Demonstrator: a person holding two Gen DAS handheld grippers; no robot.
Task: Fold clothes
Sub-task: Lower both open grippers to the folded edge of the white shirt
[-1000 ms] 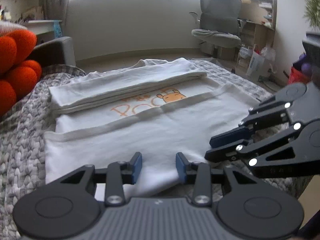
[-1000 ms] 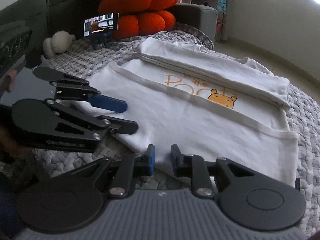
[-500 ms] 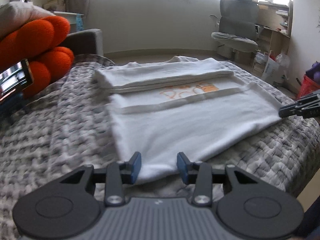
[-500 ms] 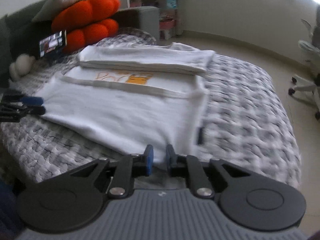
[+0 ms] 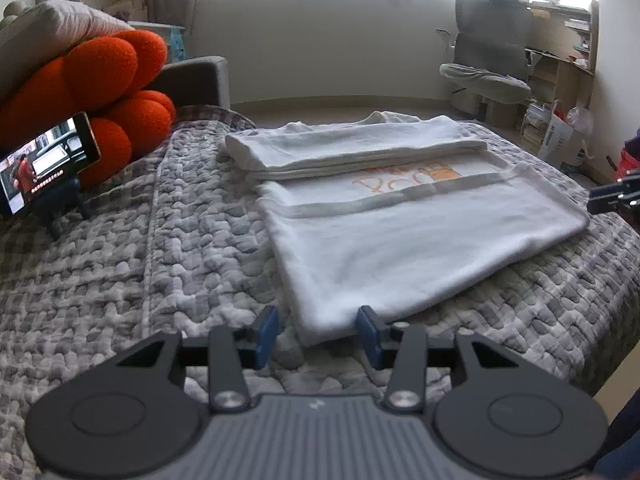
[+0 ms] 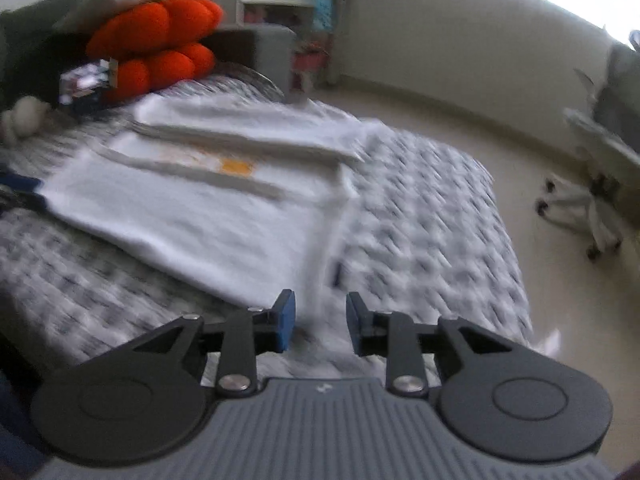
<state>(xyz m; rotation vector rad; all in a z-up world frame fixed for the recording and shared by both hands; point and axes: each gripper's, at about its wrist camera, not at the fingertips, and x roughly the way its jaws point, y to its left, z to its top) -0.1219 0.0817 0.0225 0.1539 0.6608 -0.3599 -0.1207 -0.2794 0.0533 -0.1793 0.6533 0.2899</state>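
Grey knitted blanket spread as work surface. One white T-shirt flat on it, both long sides turned inward, print strip showing between; judged mid-fold. Two grippers, both empty: left gripper parted at near left corner, right gripper parted at near right corner, likely placed for crosswise fold.

The T-shirt is white, with an orange print of lettering and a small orange figure, and a pale grey hem band across it. The quilt under it is a woven check of grey and white. The cushion is bright orange. Both the left gripper and the right gripper are black with blue finger pads
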